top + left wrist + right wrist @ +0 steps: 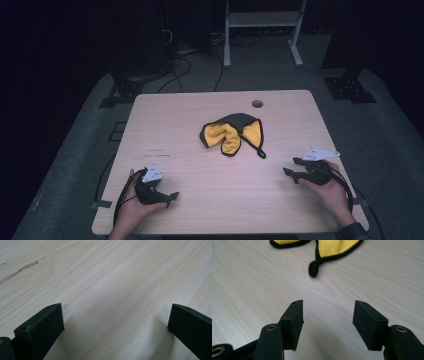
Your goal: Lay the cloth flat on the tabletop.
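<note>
— Two claws, and neither holds anything?
— Right. The left claw (172, 195) and right claw (291, 166) both rest low on the bench (200, 170), jaws wide apart, well short of the cloth (232, 134).
— Where's the cloth?
— Crumpled mid-bench, yellow side up, just nearer than the round hole (257, 103). Its loop (313, 269) points toward the right claw, likely the easier pick-up.

left claw (167, 196): black, grey three-cornered plate on top, black cable trailing | right claw (292, 167): black, same plate, black cable | jaws: flat black blocks, small screw holes, brass-coloured pivots | right wrist: dark cuff (352, 231)
</note>
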Demonstrator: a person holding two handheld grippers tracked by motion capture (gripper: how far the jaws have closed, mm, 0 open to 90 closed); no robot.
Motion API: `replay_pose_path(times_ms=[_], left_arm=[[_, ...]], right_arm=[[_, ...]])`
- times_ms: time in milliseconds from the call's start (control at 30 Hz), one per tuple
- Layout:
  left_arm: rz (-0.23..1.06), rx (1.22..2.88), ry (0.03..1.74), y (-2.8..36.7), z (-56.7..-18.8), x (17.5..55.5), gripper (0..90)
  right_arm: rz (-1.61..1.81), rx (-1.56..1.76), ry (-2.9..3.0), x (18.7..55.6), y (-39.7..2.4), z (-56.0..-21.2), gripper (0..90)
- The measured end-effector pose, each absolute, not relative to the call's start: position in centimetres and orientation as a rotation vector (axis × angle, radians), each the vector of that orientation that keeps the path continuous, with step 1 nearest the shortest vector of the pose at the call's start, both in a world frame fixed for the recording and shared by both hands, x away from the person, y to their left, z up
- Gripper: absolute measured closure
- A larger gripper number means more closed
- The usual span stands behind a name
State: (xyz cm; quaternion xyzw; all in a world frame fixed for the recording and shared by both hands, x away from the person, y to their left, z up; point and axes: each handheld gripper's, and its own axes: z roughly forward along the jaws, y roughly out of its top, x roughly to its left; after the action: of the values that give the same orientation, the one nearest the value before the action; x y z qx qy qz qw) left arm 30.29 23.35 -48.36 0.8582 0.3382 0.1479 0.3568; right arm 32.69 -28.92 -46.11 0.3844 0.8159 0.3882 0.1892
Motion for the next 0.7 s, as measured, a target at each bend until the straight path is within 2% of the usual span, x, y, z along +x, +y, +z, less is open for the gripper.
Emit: replay_pose_path(times_ms=[700], left_arm=[[0.382,2.214,0.874,23.3,-48.4,30.3,0.0]], right_arm=[[1.189,1.023,2.319,37.7,-24.2,-45.0,43.0]])
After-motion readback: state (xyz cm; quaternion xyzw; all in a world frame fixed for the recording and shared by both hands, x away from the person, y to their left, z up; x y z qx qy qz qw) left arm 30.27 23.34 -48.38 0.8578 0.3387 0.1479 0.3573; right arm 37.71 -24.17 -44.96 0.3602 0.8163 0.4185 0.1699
